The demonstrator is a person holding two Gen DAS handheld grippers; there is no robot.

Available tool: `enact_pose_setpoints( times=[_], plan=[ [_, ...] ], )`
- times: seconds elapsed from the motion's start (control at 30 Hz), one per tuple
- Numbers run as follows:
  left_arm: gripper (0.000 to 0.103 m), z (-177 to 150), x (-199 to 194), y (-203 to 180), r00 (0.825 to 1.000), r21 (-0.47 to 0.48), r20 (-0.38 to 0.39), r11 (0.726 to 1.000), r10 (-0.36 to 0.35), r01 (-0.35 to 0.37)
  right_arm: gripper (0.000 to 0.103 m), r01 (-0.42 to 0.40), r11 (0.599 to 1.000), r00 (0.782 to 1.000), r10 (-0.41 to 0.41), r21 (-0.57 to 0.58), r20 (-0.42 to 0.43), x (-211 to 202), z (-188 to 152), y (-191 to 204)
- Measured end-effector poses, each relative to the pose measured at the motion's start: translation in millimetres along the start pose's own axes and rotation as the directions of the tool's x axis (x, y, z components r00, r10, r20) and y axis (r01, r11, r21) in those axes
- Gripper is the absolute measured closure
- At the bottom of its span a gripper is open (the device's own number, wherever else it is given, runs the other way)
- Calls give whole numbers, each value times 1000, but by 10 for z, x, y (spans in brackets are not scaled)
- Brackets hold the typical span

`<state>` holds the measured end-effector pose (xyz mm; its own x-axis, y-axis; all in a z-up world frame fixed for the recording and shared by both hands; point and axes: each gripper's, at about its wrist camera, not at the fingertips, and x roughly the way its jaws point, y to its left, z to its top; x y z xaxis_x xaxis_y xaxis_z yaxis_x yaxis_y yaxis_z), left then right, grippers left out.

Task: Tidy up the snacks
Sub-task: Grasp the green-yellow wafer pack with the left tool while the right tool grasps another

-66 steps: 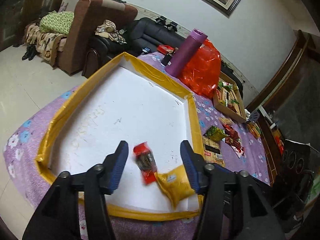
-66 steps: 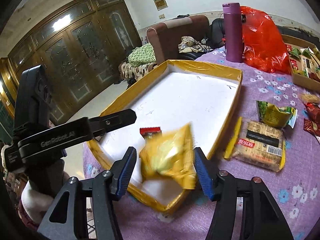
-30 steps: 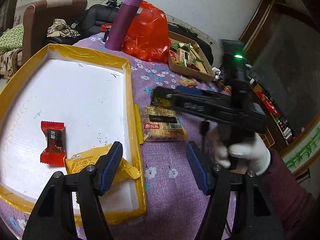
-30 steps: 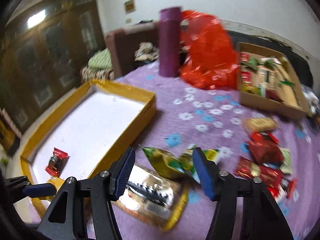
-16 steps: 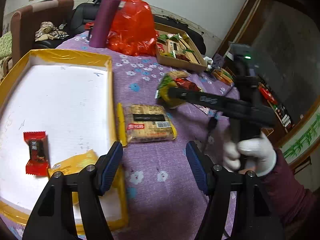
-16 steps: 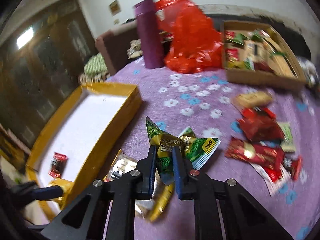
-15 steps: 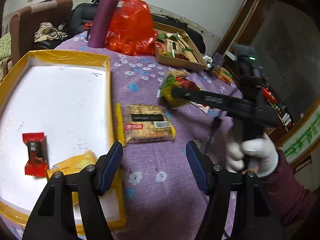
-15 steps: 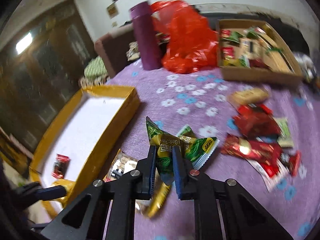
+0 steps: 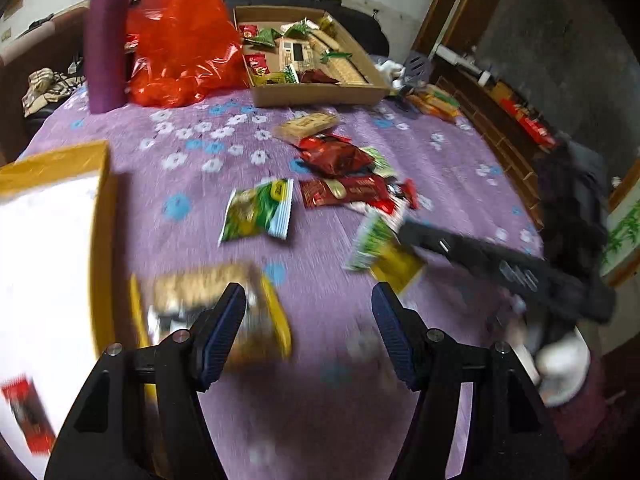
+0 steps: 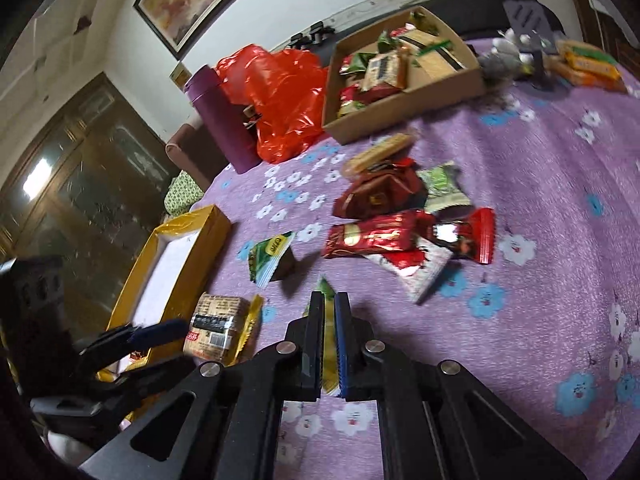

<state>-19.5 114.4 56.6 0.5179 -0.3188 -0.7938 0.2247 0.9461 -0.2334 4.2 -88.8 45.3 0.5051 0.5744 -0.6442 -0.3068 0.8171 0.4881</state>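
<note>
Purple cloth (image 10: 540, 240) with white and blue flowers covers the bench, and my right tongs (image 10: 329, 344) sit low over its near part, pressed together on a green and yellow snack packet (image 10: 329, 350) whose tip pokes out beyond the pads. A second ago those tongs stood apart over the loose snacks; they have since closed on this packet and carried it nearer to me.

My left tongs (image 9: 306, 332) stand apart with nothing between them, over bare cloth. They have swung right, away from the yellow-rimmed tray (image 9: 102, 240), which was under them two seconds back and now lies at the left edge. Just beyond the left pad lies a cracker pack (image 9: 208, 304), beside the tray's right wall. Inside the tray, near left, a red candy (image 9: 28, 420) shows blurred.

From the left view, the held packet hangs to the right of and beyond my open tongs, off the cloth.

Farther out, another green packet (image 9: 256, 210) lies alone, with a cluster of red wrappers (image 9: 344, 192) to its right. Beyond these stand a cardboard box of snacks (image 9: 316, 94), a red plastic bag (image 9: 180, 40) and a purple flask (image 9: 106, 36), with a white wall and dark wooden doors behind.
</note>
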Motion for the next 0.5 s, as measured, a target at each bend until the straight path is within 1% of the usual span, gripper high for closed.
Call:
enact_pose_setpoints(
  times=[0.03, 0.07, 0.13, 0.17, 0.2, 0.23, 0.27, 0.3, 0.33, 0.43, 0.47, 0.5],
  plan=[
    [38, 74, 71, 9, 1000, 1, -4, 1000, 16, -16, 92, -14, 1000, 1000, 14, 6, -3, 9, 2, -13],
    [38, 152, 154, 24, 1000, 1, -9, 1000, 26, -26, 92, -29, 999, 1000, 29, 14, -3, 19, -1, -32],
    [38, 297, 340, 68, 998, -4, -30, 999, 53, -53, 86, -53, 998, 998, 54, 21, -18, 71, -8, -66],
    [38, 336, 409, 76, 997, -3, -38, 998, 66, -66, 84, -66, 998, 998, 66, 15, -13, 78, -8, -69],
    [38, 379, 496, 85, 995, 6, -47, 997, 82, -82, 71, -62, 998, 998, 62, 5, -8, 73, 1, -62],
    [38, 401, 547, 80, 994, 19, -45, 995, 101, -100, 49, -36, 999, 999, 36, -9, -6, 78, 10, -50],
    [38, 421, 595, 69, 991, 39, -35, 991, 127, -125, 41, -2, 1000, 1000, 2, -24, -1, 91, 7, -44],
    [38, 430, 625, 60, 990, 52, -30, 989, 141, -139, 38, 28, 999, 1000, -28, -30, 3, 104, -1, -46],
    [38, 432, 652, 54, 988, 61, -32, 987, 148, -146, 38, 40, 998, 999, -40, -38, -1, 123, -5, -43],
    [39, 416, 692, 73, 984, 66, -36, 983, 176, -173, 38, 51, 997, 998, -53, -58, -21, 207, -20, -24],
    [44, 426, 694, 100, 982, 57, -36, 982, 184, -181, 38, 58, 996, 998, -60, -69, -26, 240, -25, -6],
    [52, 430, 689, 147, 981, 40, -36, 981, 192, -190, 38, 64, 995, 997, -66, -78, -29, 264, -29, 10]
  ],
)
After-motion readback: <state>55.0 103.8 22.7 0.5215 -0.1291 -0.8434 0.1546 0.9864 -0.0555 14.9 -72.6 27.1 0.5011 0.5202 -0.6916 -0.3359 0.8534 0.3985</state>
